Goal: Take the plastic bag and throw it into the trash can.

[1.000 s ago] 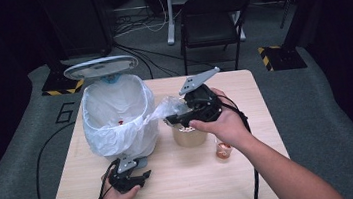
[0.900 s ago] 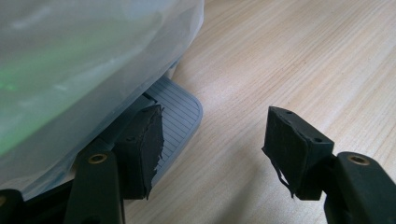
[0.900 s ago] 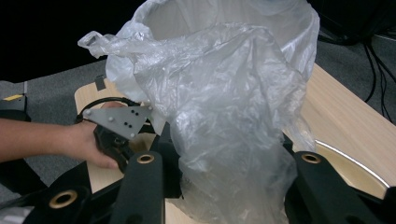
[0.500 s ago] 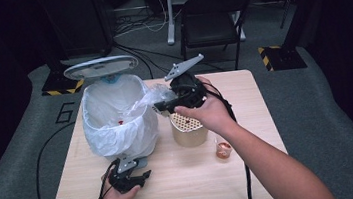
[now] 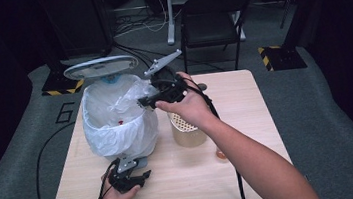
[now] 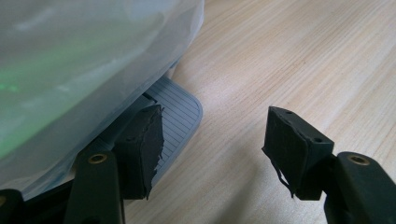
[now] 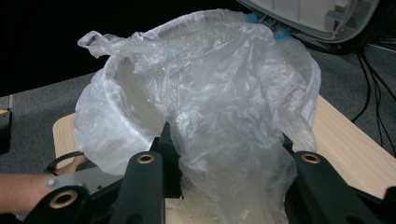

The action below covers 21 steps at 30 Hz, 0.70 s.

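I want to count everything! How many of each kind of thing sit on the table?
Bins with a white bag: 1
Beige holey baskets: 1
Small orange things: 1
Total: 3

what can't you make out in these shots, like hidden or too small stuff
- Right tongs, right gripper view: the clear plastic bag bunched between the jaws hides the pads.
- Bin, high view: a small red thing inside is too small to name.
- Pedal, left gripper view: the bag overhangs its upper part.
- Small orange thing, high view: partly behind the forearm.
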Motion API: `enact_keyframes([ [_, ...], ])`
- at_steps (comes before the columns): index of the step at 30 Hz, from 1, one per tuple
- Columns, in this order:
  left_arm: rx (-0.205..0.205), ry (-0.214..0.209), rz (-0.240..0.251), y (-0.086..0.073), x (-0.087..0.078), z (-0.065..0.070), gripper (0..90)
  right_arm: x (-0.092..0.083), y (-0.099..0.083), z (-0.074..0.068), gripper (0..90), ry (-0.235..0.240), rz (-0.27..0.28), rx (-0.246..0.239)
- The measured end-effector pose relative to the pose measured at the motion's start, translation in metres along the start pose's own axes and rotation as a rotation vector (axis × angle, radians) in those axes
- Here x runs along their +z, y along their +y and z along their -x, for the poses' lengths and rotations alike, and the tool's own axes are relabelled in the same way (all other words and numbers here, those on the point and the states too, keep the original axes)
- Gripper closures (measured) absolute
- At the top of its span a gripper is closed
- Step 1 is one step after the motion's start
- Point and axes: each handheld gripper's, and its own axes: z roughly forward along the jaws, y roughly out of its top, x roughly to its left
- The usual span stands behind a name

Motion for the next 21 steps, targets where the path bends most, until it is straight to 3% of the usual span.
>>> enact_keyframes([
  [8,0.006,-0.002,-0.017,0.001,-0.001,0.000,37.3,0.021,0.008,-0.005,61.1,0.008,-0.003,-0.001],
  [10,0.030,0.002,-0.042,0.001,-0.003,-0.002,37.3,0.026,0.009,-0.006,61.0,0.007,-0.004,0.001],
  [14,0.028,0.001,-0.041,0.001,-0.003,-0.002,37.3,0.035,0.012,-0.007,61.0,0.004,-0.001,0.002],
  [15,0.006,-0.002,-0.017,0.001,-0.001,0.000,37.3,0.037,0.013,-0.008,60.9,0.003,0.003,-0.003],
  [21,0.006,-0.006,-0.024,0.001,-0.002,0.000,37.3,0.050,0.015,-0.009,60.2,-0.002,0.000,-0.006],
])
